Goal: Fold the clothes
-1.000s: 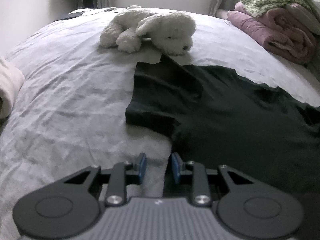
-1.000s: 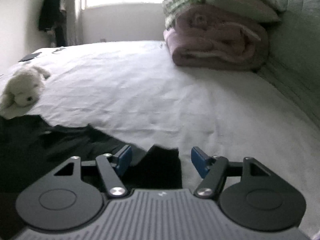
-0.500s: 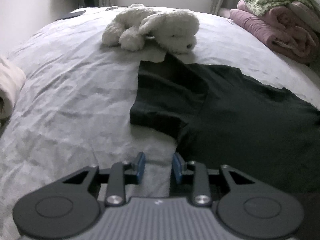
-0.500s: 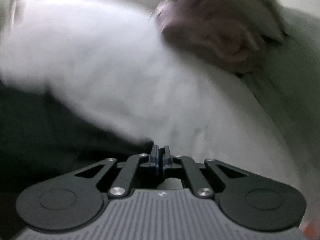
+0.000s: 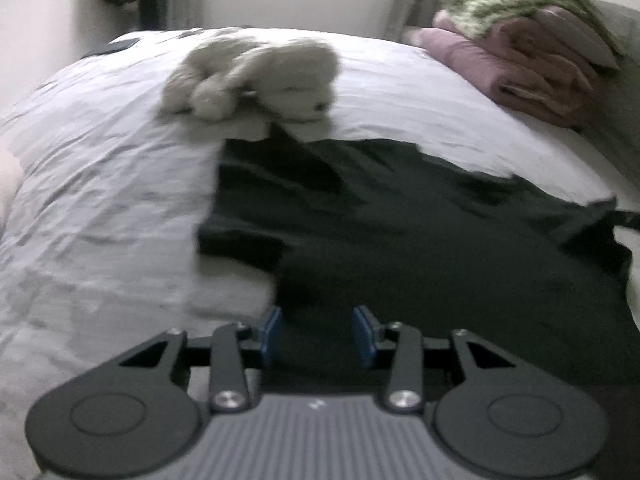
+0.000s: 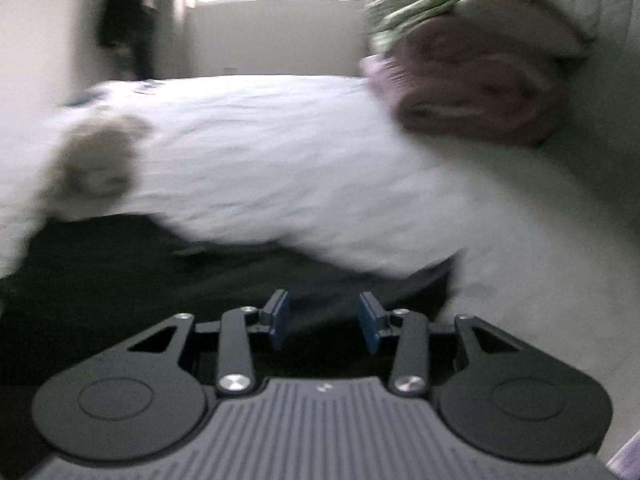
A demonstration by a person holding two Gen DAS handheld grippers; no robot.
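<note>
Left gripper (image 5: 317,334): fingers apart, empty, over black shirt (image 5: 420,240), lower centre.
Right gripper (image 6: 324,326): fingers apart, empty, above shirt edge.

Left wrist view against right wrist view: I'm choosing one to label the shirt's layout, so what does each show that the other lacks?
Only the left wrist view shows the dark shirt's spread left sleeve and the left hand-held gripper, open. Only the right wrist view shows the grey headboard and the right hand-held gripper, open over the shirt. Both show the shirt, plush toy, white bed sheet and pink blanket stack, with motion blur.
</note>
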